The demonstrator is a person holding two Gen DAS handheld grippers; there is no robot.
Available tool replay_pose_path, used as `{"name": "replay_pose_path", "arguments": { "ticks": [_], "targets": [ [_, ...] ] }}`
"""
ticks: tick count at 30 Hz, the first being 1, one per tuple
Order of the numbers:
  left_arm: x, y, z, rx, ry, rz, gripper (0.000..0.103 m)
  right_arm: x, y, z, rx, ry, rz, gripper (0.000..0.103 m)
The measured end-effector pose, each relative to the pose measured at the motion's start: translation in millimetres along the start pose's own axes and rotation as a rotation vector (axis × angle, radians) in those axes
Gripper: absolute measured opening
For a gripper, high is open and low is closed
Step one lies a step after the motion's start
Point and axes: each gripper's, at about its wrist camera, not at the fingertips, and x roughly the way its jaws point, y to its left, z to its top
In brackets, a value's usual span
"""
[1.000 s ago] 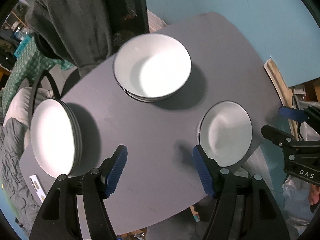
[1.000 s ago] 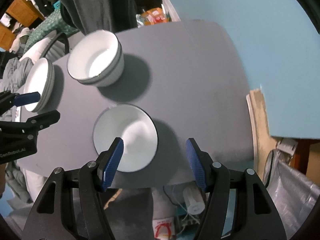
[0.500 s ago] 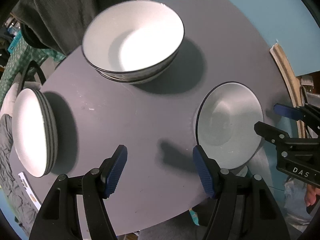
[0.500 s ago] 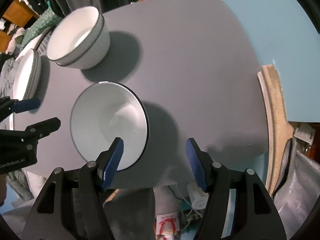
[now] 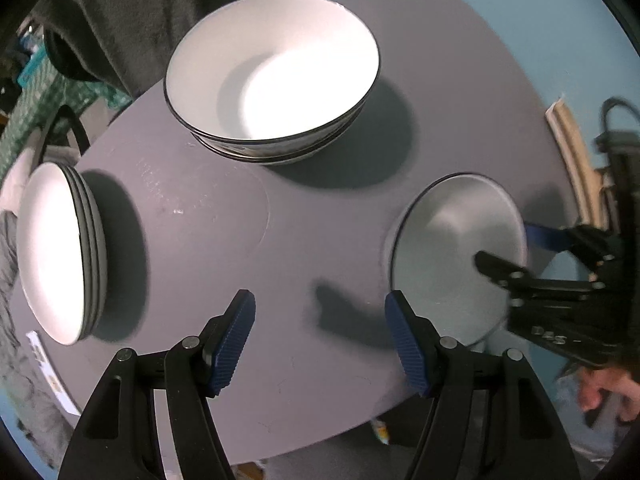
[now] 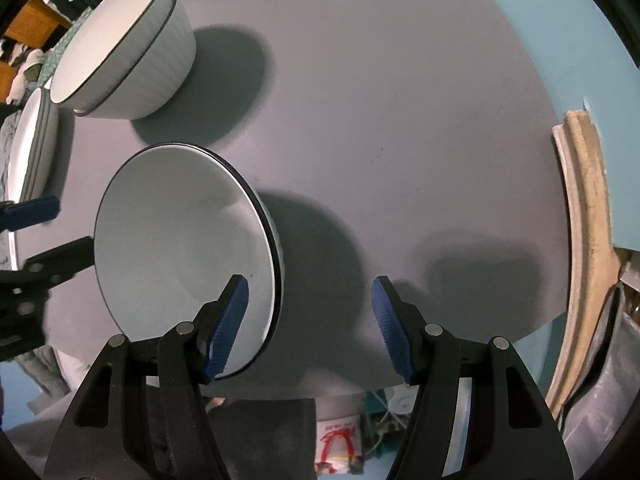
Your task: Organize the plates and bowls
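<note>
Most of the sorting looks done, as far as we can judge. On the grey table [image 5: 320, 240] we see a stack of bowls [image 5: 272, 76] at the far side, nested one inside another, and a stack of plates [image 5: 60, 252] at the left edge. One single bowl [image 6: 184, 248] stands alone near the front edge of the table, well apart from both stacks. That single bowl seems to be the last piece left to put away, and its likely home is on top of the stack of bowls.

Our right tongs [image 6: 308, 324] hang over the single bowl's right rim, pointing down at it. Their jaws stand apart: the left pad sits over the inside of the bowl, the right pad over the bare table outside it, so the rim lies between them but nothing is clamped. We cannot tell whether the left pad already touches the inner wall.

Our left tongs [image 5: 320, 340] hover over the bare table between the stack of plates and the single bowl, jaws apart and holding nothing.

What remains, in our reading: close the right tongs on the rim, lift the bowl, carry it across and nest it on the stack. The thin, glossy rim may slip if gripped too shallowly.
</note>
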Motion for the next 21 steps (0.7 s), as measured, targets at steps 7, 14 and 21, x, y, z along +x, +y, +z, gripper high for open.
{"name": "replay_pose_path", "arguments": {
  "ticks": [7,14,21],
  "targets": [
    [22.5,-15.6,8.8,0.030,0.027,0.005,0.069,-1.8,-2.6,-0.4,-0.005,0.011,0.015,0.064],
    [42.4,-24.9,16.0,0.018,0.053,0.004,0.069,-5.2,-0.8,3.7,-0.023,0.010,0.018,0.063],
    [42.7,-35.6,15.5,0.009,0.060,-0.044,0.049,-5.9,2.9,5.4,-0.042,0.031,0.015,0.033]
  ]
}}
